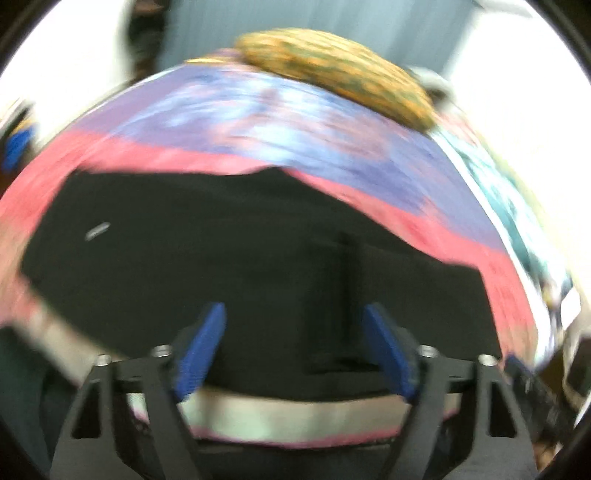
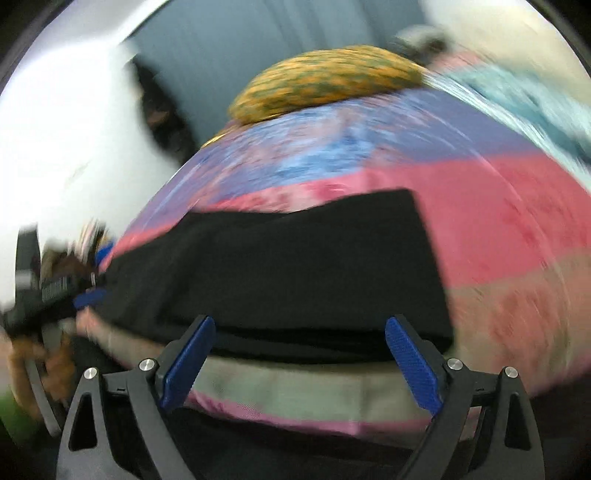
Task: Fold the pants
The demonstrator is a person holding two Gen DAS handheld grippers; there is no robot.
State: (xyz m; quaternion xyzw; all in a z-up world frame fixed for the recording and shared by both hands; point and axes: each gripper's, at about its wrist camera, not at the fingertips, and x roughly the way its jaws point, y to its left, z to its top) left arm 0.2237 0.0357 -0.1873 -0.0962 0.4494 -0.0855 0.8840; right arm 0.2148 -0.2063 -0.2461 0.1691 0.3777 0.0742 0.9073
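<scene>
Bed (image 1: 461, 236) under a pink, blue and purple patterned cover; orange-green pillow (image 1: 332, 62) at 12 o'clock. Black folded fabric pants (image 1: 229, 258) flat mid-bed, long axis 9 to 3 o'clock. Left gripper (image 1: 295, 347) and right gripper (image 2: 299, 354) both wide, empty, above near edge. Risk: snagging one layer, undoing fold.

Bedspread (image 1: 332, 122) covers the work surface: purple-blue blotched centre, pink-red band around it, pale grey-green strip along the near edge. Orange pillow (image 1: 332, 62) with green mottling lies at the far edge, resting on the spread. Teal-and-white patterned cloth (image 2: 517, 96) lies at the far right, beside the pillow. Grey curtain (image 2: 295, 29) hangs behind. Both views blurred; finer detail not readable.
</scene>
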